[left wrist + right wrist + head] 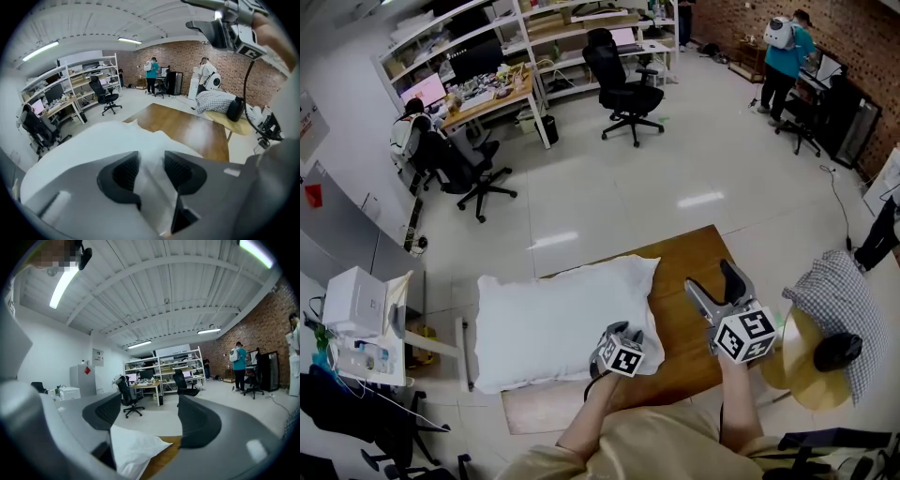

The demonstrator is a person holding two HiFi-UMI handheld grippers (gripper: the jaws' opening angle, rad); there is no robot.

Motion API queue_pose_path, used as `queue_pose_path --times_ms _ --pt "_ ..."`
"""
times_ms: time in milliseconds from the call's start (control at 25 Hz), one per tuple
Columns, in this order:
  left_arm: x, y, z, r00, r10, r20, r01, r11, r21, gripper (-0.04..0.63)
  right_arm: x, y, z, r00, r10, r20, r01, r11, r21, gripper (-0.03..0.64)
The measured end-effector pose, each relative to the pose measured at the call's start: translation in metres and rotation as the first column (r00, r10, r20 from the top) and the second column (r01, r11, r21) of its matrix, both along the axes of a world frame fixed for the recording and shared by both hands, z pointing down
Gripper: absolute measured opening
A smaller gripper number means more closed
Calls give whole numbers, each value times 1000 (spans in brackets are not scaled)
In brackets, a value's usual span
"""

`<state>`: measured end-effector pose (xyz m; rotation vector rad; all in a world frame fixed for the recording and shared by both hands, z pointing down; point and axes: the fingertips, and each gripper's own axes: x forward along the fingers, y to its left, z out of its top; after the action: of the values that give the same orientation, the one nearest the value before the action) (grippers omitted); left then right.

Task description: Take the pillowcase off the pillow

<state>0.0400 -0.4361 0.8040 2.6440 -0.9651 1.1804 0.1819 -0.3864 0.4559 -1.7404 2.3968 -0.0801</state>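
White pillowcase [553,323] is matt soft cloth with light creases, table [675,262] is smooth brown wood with a slight sheen, floor [675,169] is pale and glossy with light glare, upper-right wall [862,37] is rough brick, left gripper [150,164] is matt grey plastic with ribbed black pads [123,172].

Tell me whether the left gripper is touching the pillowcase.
Touching. The left gripper view shows the left gripper down on the pillowcase, with a fold of white fabric filling the gap between its jaws and meeting both pads.
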Motion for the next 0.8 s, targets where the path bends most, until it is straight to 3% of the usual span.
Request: queue_pose_path --times_ms 40,280,640,800 --pt "-2 -2 1 1000 -9 11 8 1000 4 153 0 0 -1 1000 2 1 -2 1000 -4 373" --pt "0 -3 2 1000 -15 0 15 1000 -22 103 -4 1 -1 1000 -5 -2 5 1000 -17 373" --pt "1 7 -21 995 -12 -101 6 998 -59 30 -17 4 -5 999 -40 15 40 999 -15 373" --pt "5 8 -44 979 -24 -204 7 996 -85 20 -22 4 -6 998 -51 22 51 999 -17 373"
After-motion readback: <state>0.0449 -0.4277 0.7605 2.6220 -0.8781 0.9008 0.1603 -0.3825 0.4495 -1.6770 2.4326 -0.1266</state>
